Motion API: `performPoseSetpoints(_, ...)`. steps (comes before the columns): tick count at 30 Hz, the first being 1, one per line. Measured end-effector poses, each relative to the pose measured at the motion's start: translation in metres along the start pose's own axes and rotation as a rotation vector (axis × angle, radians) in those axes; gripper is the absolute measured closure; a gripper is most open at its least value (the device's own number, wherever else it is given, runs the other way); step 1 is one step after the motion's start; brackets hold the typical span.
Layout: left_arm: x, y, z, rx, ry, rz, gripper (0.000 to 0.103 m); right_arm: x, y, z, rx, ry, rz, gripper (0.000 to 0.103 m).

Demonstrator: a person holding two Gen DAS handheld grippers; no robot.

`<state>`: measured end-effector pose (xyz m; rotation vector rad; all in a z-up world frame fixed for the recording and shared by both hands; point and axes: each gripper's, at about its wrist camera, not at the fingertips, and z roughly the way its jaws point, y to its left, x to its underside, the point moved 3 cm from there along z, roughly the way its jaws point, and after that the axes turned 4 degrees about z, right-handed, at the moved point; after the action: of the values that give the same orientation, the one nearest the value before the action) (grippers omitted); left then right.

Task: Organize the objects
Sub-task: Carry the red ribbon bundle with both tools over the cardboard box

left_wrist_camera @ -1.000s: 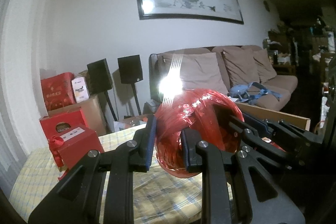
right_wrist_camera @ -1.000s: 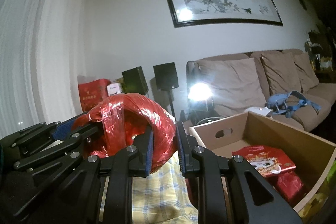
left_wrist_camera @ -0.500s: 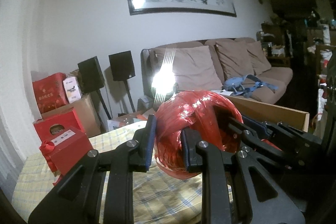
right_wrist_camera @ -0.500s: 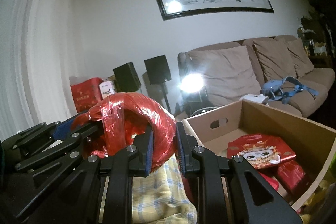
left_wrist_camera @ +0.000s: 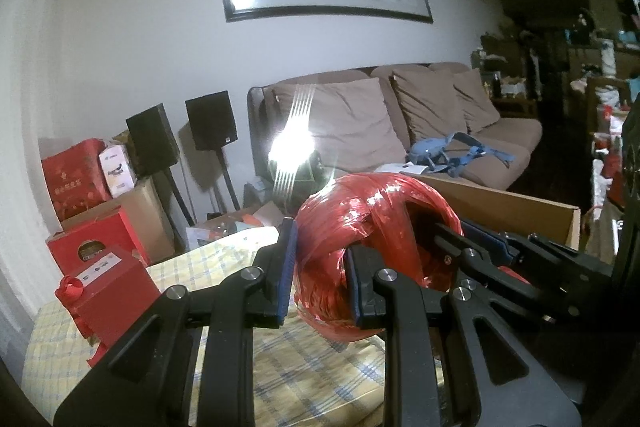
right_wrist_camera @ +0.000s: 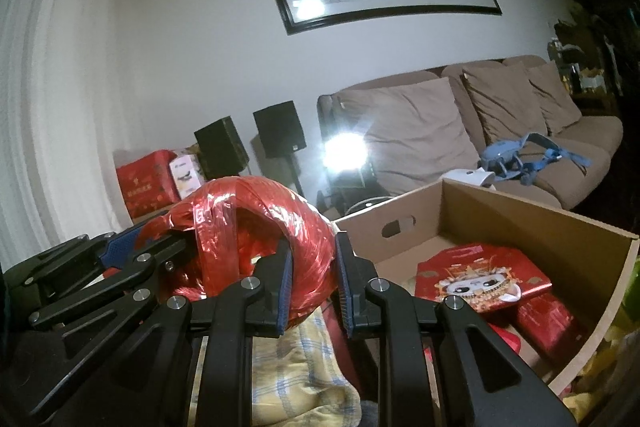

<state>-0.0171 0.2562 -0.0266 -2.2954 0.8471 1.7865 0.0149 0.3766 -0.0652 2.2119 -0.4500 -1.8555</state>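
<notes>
One red twine ball, two hand-held grippers clamping

The roll of twine is shiny red, and the grippers on it are black with blue pads. The cloth on the table is pale yellow, checked with blue and white lines, and a red gift box with a white label stands at its left edge. The cardboard box is plain brown and holds a red packet printed with a white and gold cartoon face.
</notes>
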Motion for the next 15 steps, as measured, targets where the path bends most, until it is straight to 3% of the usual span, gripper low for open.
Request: performPoseSetpoints(15,-0.0045,-0.0043,0.0053,0.026,0.003,-0.013,0.082,-0.0033,-0.0065,0.003,0.017,0.006,0.028,0.084)
